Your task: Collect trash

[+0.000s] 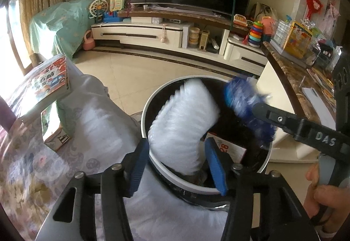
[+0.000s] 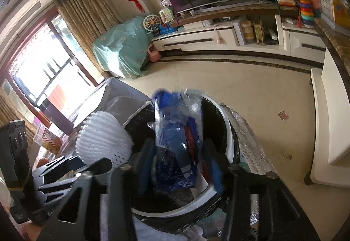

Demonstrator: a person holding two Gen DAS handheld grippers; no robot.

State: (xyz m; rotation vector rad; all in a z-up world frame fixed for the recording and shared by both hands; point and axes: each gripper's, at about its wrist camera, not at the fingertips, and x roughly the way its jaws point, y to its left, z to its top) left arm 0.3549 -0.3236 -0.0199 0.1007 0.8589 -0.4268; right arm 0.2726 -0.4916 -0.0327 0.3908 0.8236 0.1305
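Trash: white foam sleeve [image 1: 183, 122] between the spread left jaws, pads seemingly clear | blue plastic wrapper [image 2: 175, 142] between the spread right jaws, apparently loose | both over the bin [image 1: 151, 96] | light, soft, crushable; wrapper slippery, so pinch the bunched middle.
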